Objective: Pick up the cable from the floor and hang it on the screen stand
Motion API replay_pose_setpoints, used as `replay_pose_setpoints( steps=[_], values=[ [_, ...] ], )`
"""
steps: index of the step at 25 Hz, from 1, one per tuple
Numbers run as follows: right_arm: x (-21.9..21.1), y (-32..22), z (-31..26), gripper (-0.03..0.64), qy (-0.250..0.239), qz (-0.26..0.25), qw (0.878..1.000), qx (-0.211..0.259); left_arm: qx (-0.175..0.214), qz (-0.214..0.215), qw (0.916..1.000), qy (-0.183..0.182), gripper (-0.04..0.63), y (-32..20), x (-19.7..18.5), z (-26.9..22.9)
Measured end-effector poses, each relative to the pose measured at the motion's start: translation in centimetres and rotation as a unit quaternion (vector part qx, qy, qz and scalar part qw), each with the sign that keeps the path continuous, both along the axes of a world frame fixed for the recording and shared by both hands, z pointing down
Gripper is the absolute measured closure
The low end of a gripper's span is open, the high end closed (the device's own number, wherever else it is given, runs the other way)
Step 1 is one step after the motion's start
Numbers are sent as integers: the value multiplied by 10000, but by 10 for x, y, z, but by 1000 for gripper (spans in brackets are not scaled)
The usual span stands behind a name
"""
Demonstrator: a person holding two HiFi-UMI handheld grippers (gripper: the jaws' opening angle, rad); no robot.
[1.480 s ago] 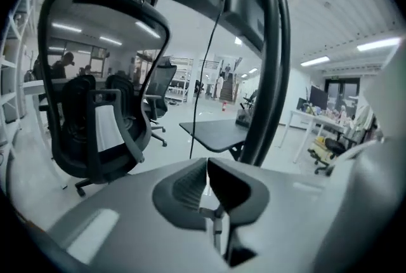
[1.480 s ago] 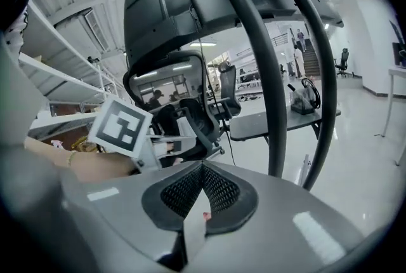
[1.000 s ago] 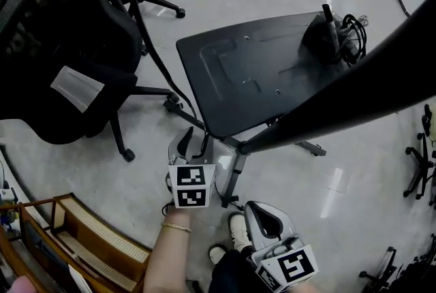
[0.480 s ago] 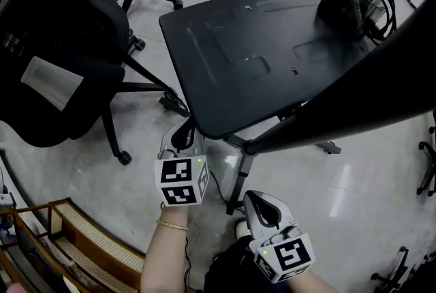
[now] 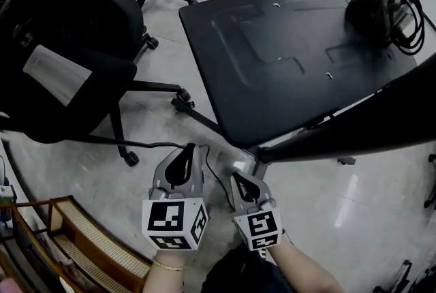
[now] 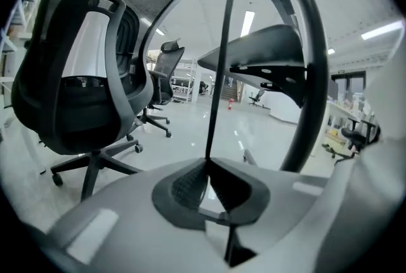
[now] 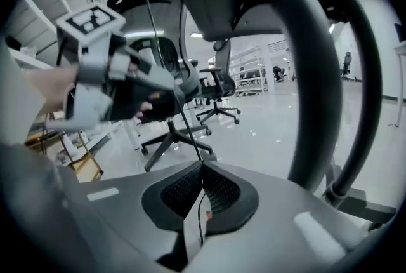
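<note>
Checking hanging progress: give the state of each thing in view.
Left tool: jaws just closed on the thin black cable.
Right tool: shut on that cable.
Cable: runs between both tools.
Black metal screen stand: standing, cable not yet hung.
Black mesh office chair: upright.

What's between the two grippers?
A short stretch of black cable, running from the right gripper, shut on it, to the left gripper, whose jaws have just closed on it; the right gripper view shows it.

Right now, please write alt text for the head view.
The left gripper and right gripper each pinch a thin black cable; the left jaws have just closed on it. Office chair at left, black screen stand ahead.
</note>
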State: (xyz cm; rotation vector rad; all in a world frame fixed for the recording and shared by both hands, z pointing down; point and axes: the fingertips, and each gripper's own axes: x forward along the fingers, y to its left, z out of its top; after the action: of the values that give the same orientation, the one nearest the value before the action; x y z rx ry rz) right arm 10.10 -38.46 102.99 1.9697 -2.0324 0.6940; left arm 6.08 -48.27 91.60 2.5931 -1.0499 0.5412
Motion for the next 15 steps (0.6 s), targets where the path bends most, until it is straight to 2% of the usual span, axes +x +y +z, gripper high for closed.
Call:
replay_pose_setpoints(
  steps=[2, 3, 4, 10, 13, 15],
  values=[
    [-14, -17, 37, 616, -14, -248, 9996, -133, 24, 55, 10000, 49, 578, 1, -7, 0],
    [-22, -26, 54, 538, -72, -382, 9991, -170, 37, 110, 9999, 52, 578, 2, -9, -1],
    [-29, -34, 71, 508, -97, -492, 9985, -195, 59, 186, 9998, 48, 578, 3, -10, -1],
    [-50, -69, 168, 477, 200, -605, 9965, -541, 255, 660, 9975, 59, 578, 18, -12, -8],
    [-53, -85, 187, 482, 172, -512, 9972, -517, 293, 717, 9970, 85, 578, 21, -14, -12],
    [-52, -92, 195, 507, 210, -453, 9975, -500, 329, 688, 9970, 89, 578, 20, -16, -16]
  ],
)
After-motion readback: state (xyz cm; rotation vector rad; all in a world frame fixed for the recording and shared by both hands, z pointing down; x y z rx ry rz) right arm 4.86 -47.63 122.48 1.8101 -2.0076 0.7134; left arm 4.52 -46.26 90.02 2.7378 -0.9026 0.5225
